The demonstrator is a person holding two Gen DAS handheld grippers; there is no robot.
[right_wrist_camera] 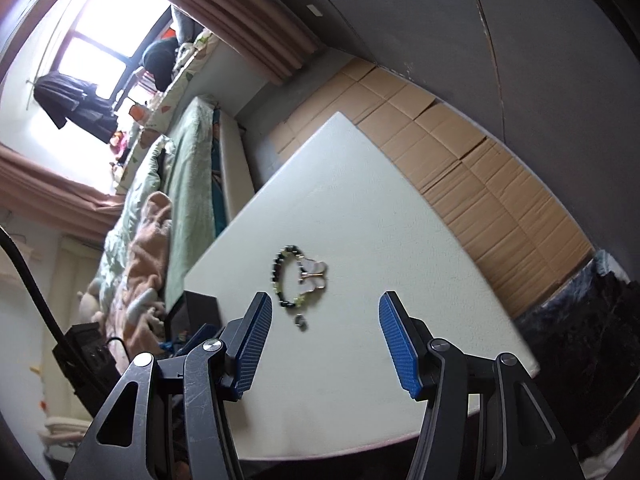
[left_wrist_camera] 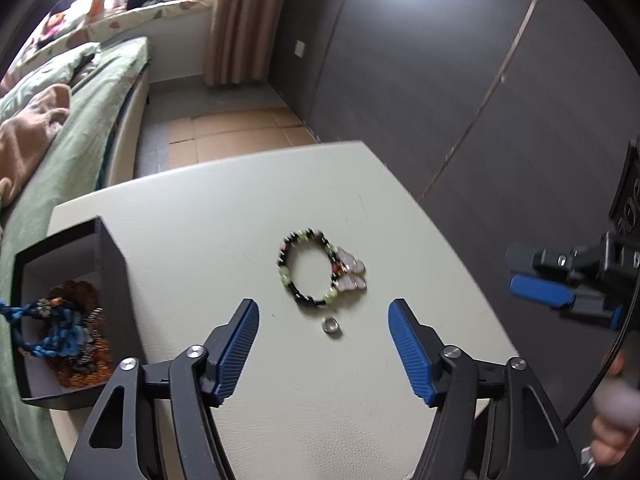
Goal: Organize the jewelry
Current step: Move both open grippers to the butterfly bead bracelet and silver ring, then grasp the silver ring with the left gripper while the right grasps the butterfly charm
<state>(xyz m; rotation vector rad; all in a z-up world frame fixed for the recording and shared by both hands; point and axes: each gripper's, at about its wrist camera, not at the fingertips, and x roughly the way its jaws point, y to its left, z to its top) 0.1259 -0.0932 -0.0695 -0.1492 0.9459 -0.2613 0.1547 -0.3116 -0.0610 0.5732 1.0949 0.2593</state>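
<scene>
A beaded bracelet (left_wrist_camera: 310, 268) with a pale butterfly charm (left_wrist_camera: 351, 275) lay flat on the white table (left_wrist_camera: 240, 208), a small silver ring (left_wrist_camera: 331, 325) just beside it. Both the left gripper (left_wrist_camera: 324, 320) and the right gripper (right_wrist_camera: 326, 314) hovered above with jaws spread wide, holding nothing. A dark box (left_wrist_camera: 108, 264) holding blue cord jewelry (left_wrist_camera: 56, 328) sat at the table's left edge.
</scene>
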